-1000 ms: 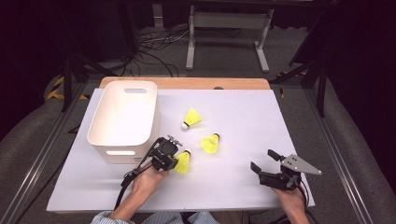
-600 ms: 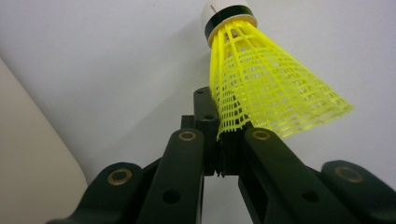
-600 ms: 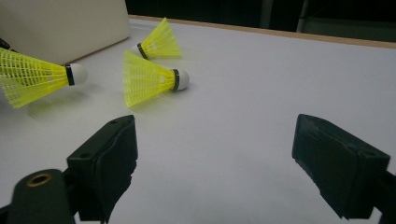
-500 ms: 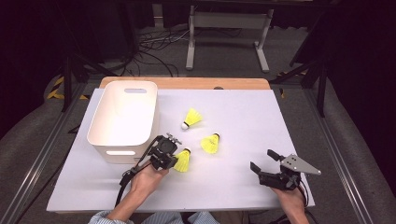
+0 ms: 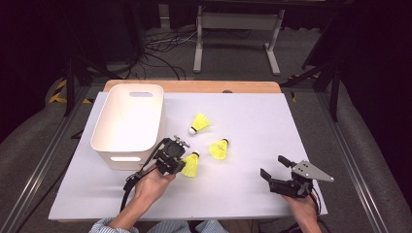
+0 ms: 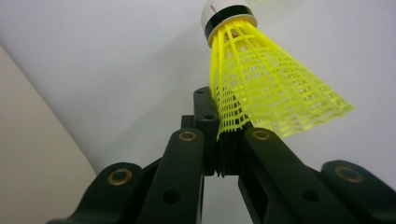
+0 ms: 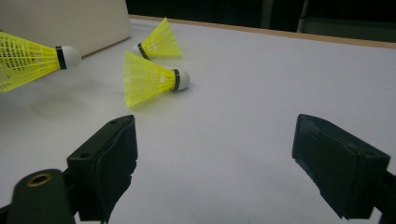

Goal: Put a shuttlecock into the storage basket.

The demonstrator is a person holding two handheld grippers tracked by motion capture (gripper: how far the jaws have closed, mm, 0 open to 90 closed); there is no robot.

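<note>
My left gripper (image 5: 180,164) (image 6: 223,140) is shut on the skirt edge of a yellow shuttlecock (image 5: 190,165) (image 6: 261,88), whose white cork points away from me. In the right gripper view this held shuttlecock (image 7: 28,58) hangs just above the white table next to the bin. Two more yellow shuttlecocks lie loose on the table: one in the middle (image 5: 219,149) (image 7: 149,79), one farther back (image 5: 200,122) (image 7: 161,39). My right gripper (image 5: 273,166) (image 7: 215,154) rests near the front right of the table, jaws wide open with nothing between them.
A white plastic bin (image 5: 127,158) (image 7: 65,21) stands at the left of the table, just left of my left gripper. The white table top (image 5: 272,121) has a wooden strip along its far edge. Dark floor, cables and a stand lie beyond.
</note>
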